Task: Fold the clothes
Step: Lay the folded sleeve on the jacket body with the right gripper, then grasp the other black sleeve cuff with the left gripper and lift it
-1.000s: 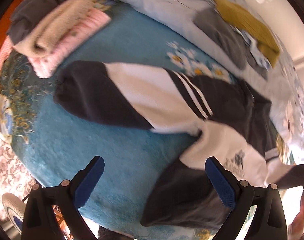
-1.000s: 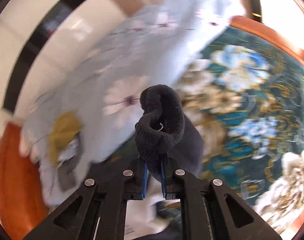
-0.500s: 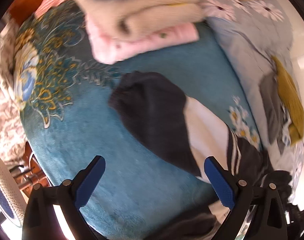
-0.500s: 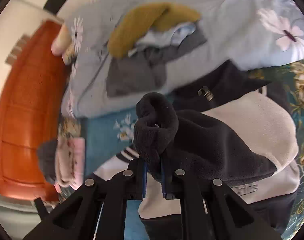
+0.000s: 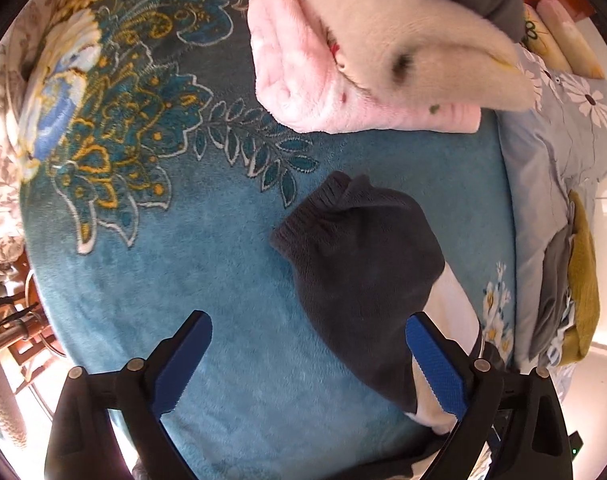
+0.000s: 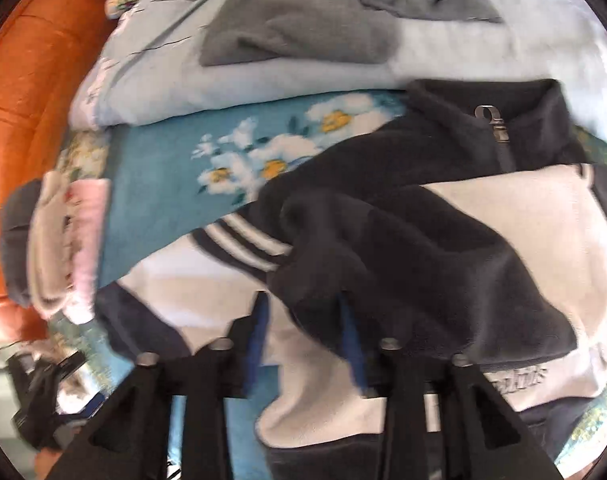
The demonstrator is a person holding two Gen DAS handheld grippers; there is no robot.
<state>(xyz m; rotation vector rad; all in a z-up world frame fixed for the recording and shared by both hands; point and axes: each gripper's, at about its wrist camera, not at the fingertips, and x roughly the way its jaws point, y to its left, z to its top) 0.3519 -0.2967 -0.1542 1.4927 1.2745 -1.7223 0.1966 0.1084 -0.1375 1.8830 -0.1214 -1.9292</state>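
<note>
Left tongs (image 5: 307, 364) apart above jacket sleeve (image 5: 363, 276); right tongs (image 6: 303, 320), just opening, straddle the folded-over sleeve unclamped.

We see the jacket (image 6: 443, 240) spread on the blanket (image 5: 231, 280), one sleeve (image 5: 363, 272) stretched out to its left and the other folded across its chest. Beyond that stretched sleeve's cuff sits a stack of folded clothes (image 5: 375, 52), and to the right of the blanket lies a quilt (image 6: 263, 68) with a loose heap of clothes (image 6: 303, 28) on top. In the right wrist view the quilt lies behind the jacket's collar, and the stack sits far left by the headboard (image 6: 31, 100).
</note>
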